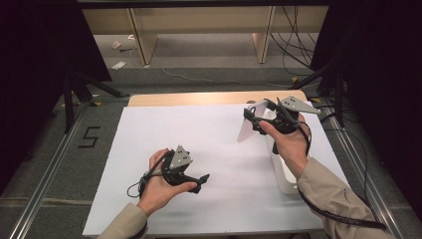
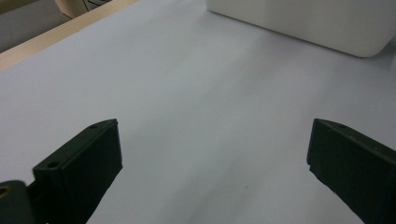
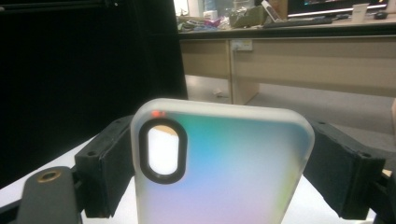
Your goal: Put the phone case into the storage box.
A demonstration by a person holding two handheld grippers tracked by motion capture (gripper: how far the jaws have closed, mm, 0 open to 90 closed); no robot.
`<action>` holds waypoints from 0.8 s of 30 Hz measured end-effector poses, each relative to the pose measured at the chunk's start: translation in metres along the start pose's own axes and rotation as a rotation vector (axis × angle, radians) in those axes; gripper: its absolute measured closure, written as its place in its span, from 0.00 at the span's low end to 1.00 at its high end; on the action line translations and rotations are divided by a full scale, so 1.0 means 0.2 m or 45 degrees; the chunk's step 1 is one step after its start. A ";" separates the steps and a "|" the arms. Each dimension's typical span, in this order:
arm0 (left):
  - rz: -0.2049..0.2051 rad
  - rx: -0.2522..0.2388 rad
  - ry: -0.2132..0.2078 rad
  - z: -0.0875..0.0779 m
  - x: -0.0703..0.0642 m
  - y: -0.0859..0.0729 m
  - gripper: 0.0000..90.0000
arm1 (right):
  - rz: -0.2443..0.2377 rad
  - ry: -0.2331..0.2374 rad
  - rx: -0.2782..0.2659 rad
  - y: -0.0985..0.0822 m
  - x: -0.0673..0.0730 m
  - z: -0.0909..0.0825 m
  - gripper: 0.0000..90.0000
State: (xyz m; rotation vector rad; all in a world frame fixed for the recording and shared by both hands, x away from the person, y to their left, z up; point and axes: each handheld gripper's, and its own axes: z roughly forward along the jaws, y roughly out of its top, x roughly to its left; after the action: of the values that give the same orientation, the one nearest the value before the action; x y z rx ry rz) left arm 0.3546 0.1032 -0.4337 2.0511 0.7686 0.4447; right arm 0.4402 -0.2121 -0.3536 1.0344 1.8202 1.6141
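A: Any readable text?
B: One mark. A black "5" (image 1: 89, 137) on the grey floor (image 1: 45, 149), left of the table (image 1: 209, 98), left-middle of the high view.
A: Anything on the phone case (image 3: 224, 163)?
B: No print or logo readable in the right gripper view.
A: Left gripper view?
B: No readable text.

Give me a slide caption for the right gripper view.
Right gripper clamps a translucent iridescent phone case by its sides, held up before desks.

Dim room, soft overhead light, dark edges, close views slightly blurred
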 end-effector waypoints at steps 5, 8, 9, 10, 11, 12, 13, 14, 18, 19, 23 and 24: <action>-0.004 -0.006 0.010 -0.01 0.01 0.00 0.03 | 0.000 -0.021 -0.004 0.01 -0.02 -0.01 0.19; -0.006 -0.004 0.013 -0.02 0.01 -0.01 0.03 | 0.004 -0.029 -0.006 0.01 -0.03 -0.01 0.19; -0.004 -0.003 0.014 -0.02 0.01 -0.01 0.03 | 0.006 -0.034 -0.006 0.01 -0.03 -0.01 0.19; -0.002 -0.004 0.017 -0.02 0.02 -0.01 0.03 | 0.008 -0.038 -0.008 0.02 -0.04 -0.02 0.19; -0.003 -0.005 0.020 -0.02 0.02 -0.01 0.03 | 0.008 -0.040 -0.011 0.02 -0.04 -0.02 0.19; -0.005 -0.005 0.021 -0.02 0.02 -0.01 0.03 | 0.010 -0.044 -0.014 0.02 -0.05 -0.02 0.19; -0.004 -0.007 0.021 -0.02 0.02 -0.02 0.03 | 0.012 -0.046 -0.016 0.02 -0.05 -0.02 0.19; -0.004 -0.004 0.022 -0.02 0.02 -0.02 0.03 | 0.012 -0.050 -0.021 0.03 -0.05 -0.02 0.19; -0.009 -0.004 0.026 -0.03 0.02 -0.02 0.03 | 0.014 -0.061 -0.022 0.03 -0.07 -0.03 0.19; -0.010 -0.005 0.029 -0.03 0.02 -0.02 0.03 | 0.016 -0.063 -0.021 0.03 -0.07 -0.03 0.19; -0.013 -0.007 0.031 -0.03 0.03 -0.03 0.03 | 0.017 -0.075 -0.021 0.03 -0.08 -0.03 0.19; -0.015 -0.008 0.032 -0.03 0.03 -0.03 0.03 | 0.017 -0.075 -0.021 0.03 -0.08 -0.03 0.19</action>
State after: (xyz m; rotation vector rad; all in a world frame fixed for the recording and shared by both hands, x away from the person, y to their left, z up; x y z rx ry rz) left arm 0.3527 0.1134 -0.4344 2.0380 0.7931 0.4664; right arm 0.4453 -0.2284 -0.3478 1.0777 1.7622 1.5864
